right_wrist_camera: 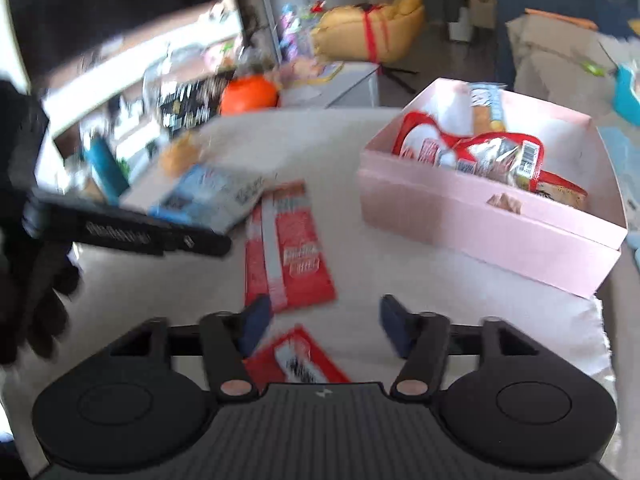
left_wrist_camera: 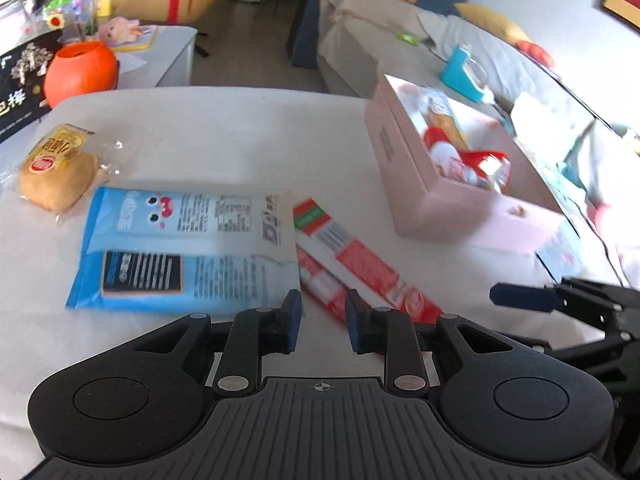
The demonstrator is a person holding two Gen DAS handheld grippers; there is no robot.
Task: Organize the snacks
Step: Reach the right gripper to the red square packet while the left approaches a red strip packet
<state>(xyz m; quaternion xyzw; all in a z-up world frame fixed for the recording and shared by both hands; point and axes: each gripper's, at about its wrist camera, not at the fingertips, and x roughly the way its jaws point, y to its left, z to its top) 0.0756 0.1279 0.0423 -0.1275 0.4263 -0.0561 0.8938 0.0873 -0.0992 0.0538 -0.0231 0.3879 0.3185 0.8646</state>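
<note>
Left wrist view: the left gripper (left_wrist_camera: pixel 322 326) hangs just above the white desk (left_wrist_camera: pixel 224 136) with its blue pads drawn near each other and nothing pinched between them; only bare desk shows in the narrow gap. Just beyond the left pad lies the blue snack bag (left_wrist_camera: pixel 188 252), flat, printed side up; just beyond the right pad lies the red snack packet (left_wrist_camera: pixel 352 264), flat and aslant, its near end reaching past the right fingertip. The two packs touch or overlap along one edge. Farther left a wrapped bun (left_wrist_camera: pixel 60 172) rests on the desk, and beyond it sits an orange pumpkin-shaped container (left_wrist_camera: pixel 80 72). To the right stands the pink box (left_wrist_camera: pixel 420 184), open, with red and white snack packs inside. At the right edge the right gripper (left_wrist_camera: pixel 524 298) enters, one blue pad visible. Right wrist view: the right gripper (right_wrist_camera: pixel 326 326) has its jaws spread wide, empty, above the desk (right_wrist_camera: pixel 400 280); a second red packet (right_wrist_camera: pixel 304 360) lies beneath it, partly hidden by the gripper body. Ahead lies the red snack packet (right_wrist_camera: pixel 288 248), then the blue snack bag (right_wrist_camera: pixel 212 196), blurred. The pink box (right_wrist_camera: pixel 480 224) stands to the right, holding several packs. The left gripper (right_wrist_camera: pixel 132 234) crosses at left, held by a dark-gloved hand (right_wrist_camera: pixel 32 280).
</note>
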